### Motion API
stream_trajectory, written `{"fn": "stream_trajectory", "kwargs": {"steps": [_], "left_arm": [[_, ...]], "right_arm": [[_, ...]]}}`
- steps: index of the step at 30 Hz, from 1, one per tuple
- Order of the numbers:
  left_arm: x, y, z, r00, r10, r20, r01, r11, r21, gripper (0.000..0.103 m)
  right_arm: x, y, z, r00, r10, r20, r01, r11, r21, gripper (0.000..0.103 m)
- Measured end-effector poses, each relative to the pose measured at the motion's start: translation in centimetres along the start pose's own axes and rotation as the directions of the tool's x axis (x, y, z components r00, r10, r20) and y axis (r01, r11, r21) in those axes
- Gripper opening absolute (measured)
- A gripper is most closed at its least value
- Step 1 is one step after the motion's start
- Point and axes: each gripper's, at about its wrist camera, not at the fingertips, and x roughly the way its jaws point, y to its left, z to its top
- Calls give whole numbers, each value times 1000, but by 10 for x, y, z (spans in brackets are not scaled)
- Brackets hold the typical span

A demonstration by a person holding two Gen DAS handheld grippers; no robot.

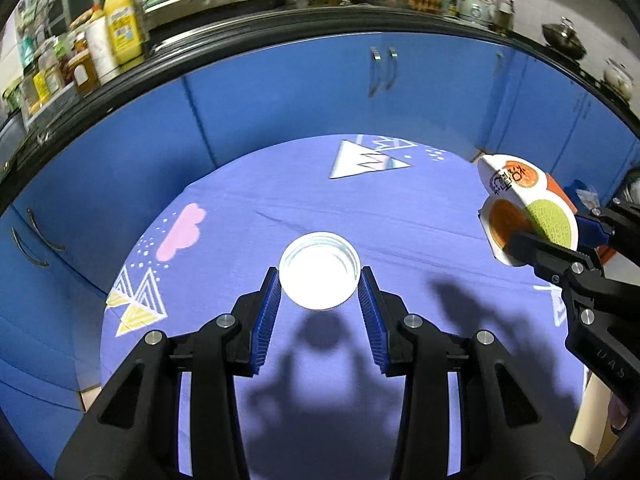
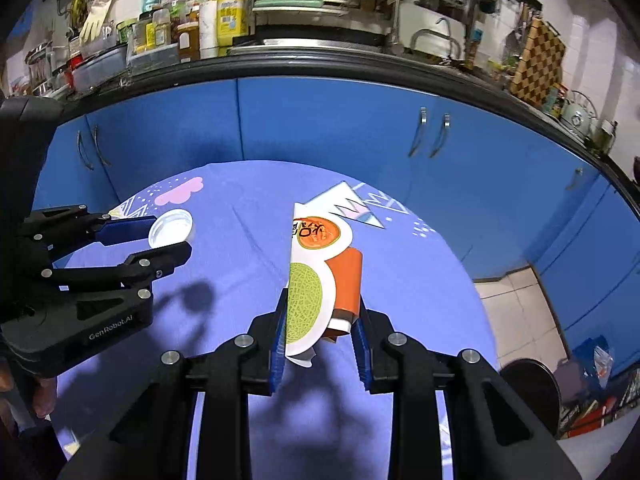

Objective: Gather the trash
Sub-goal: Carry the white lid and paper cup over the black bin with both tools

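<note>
Trash is being lifted off the table: left gripper is pinching the cap, right gripper is clamping the carton; binning is pending

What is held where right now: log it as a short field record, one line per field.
left gripper: shut on white lid, lifted above the table
right gripper: shut on fruit-print wrapper, held upright
table: round, purple patterned cloth; no other trash in view on it
backdrop: blue cabinets below a cluttered counter
bin: none identifiable
</note>
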Motion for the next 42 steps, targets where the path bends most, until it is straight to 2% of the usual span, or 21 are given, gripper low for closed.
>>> {"fn": "stream_trajectory", "kwargs": {"steps": [21,32,42], "left_arm": [[-50,-117,-3,994,-96,46,87,984,154,41],[-61,-177,1,988,-146,52,130,963,235,41],[-55,-232,8,984,-175,35,157,941,300,41]], "right_arm": [[-89,-78,-54,991,-121,51,115,988,106,27],[-113,-122,-84,983,-176,54,164,969,184,27],[-121,-158,-104,976,-210,51,192,952,238,27]]}}
